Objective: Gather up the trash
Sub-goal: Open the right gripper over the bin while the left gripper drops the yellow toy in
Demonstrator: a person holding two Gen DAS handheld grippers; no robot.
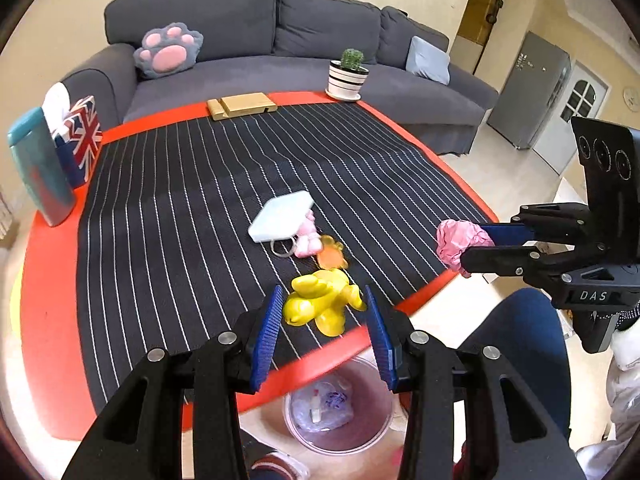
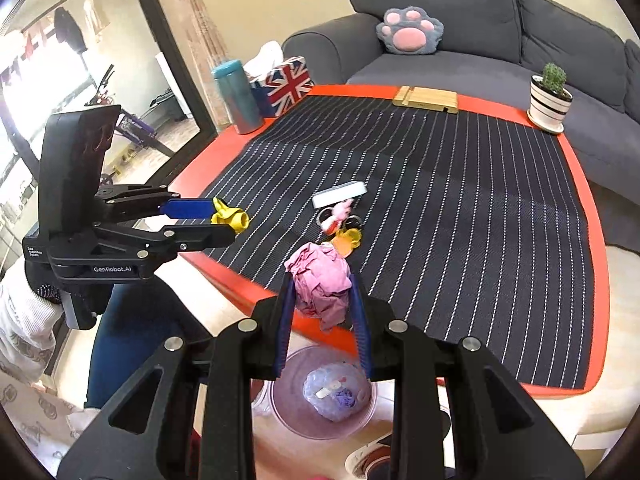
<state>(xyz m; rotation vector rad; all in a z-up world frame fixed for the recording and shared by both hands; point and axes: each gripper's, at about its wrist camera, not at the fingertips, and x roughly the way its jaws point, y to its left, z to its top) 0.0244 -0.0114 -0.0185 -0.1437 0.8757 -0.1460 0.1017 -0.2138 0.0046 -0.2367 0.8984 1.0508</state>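
The left gripper (image 1: 322,312) is clamped on a crumpled yellow wrapper (image 1: 320,300), pads pressed to both its sides, held at about 6 o'clock over the near edge of the red table (image 1: 48,280) with the trash bin (image 1: 338,404) on the floor just below. The right gripper (image 2: 322,296), at 3 o'clock from the left one, is closed on a crumpled pink paper wad (image 2: 322,284), also above the table's near edge and the bin. Readable writing: "DAS" on the right gripper's body, "GenRobot.AI" on the left one's.
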